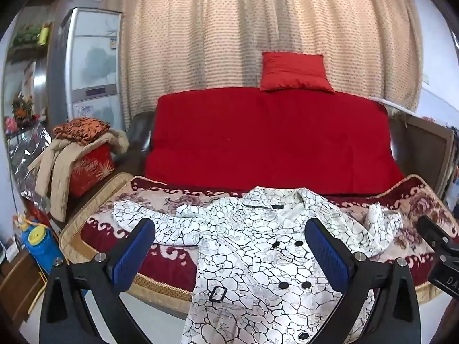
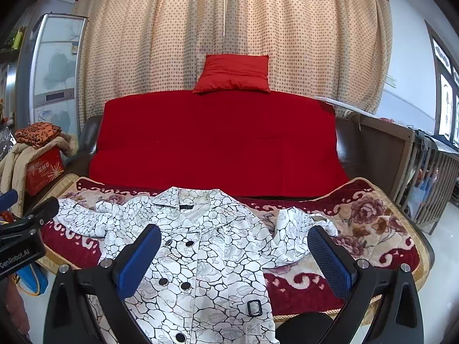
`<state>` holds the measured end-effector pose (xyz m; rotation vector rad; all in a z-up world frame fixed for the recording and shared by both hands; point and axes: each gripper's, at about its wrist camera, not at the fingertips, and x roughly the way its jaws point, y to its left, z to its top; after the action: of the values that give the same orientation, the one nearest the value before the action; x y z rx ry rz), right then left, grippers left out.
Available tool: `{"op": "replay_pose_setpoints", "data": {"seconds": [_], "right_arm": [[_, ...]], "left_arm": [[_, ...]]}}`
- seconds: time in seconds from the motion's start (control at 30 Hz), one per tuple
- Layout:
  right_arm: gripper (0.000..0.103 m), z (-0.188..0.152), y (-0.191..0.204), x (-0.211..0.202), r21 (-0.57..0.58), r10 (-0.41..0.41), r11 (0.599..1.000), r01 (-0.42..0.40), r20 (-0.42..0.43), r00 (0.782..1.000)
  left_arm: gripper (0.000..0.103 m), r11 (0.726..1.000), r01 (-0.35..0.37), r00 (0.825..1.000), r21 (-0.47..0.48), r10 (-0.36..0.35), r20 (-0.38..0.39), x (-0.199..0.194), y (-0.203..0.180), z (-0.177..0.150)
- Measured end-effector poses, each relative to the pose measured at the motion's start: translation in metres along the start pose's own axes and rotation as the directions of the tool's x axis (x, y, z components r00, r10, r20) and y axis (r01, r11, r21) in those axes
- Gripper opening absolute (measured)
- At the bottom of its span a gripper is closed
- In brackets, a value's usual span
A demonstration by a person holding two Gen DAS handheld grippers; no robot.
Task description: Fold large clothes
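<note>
Coat: we see it spread face-up, centre frame, on sofa blanket.
Left tool: released, over coat w/o touching.
Right tool: released, same.

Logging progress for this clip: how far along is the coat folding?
Done: the white crackle-print coat lies spread front-up on the floral blanket, sleeves out. In hand: nothing; left tongs and right tongs hover open. Left: every fold.

smooth cloth coat, plush blanket
</note>
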<state>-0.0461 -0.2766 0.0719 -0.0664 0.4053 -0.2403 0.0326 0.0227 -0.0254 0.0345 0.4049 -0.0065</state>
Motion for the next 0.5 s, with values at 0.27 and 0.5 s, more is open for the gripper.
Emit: {"op": "replay_pose_setpoints", "data": {"seconds": [0.27, 0.5], "right_arm": [[0.103, 0.002, 0.001, -0.008, -0.004, 0.004, 1.0, -0.004, 0.02, 1.0], [0.103, 0.002, -0.001, 0.002, -0.009, -0.001, 1.0, 0.001, 0.005, 1.0]], "left_arm": [[0.103, 1.0, -0.018, 1.0, -0.009, 0.018, 0.002, -0.004, 0.005, 0.002], [0.103, 0.995, 0.004, 1.0, -0.095, -0.007, -0.029, 0.019, 0.012, -0.007]]}}
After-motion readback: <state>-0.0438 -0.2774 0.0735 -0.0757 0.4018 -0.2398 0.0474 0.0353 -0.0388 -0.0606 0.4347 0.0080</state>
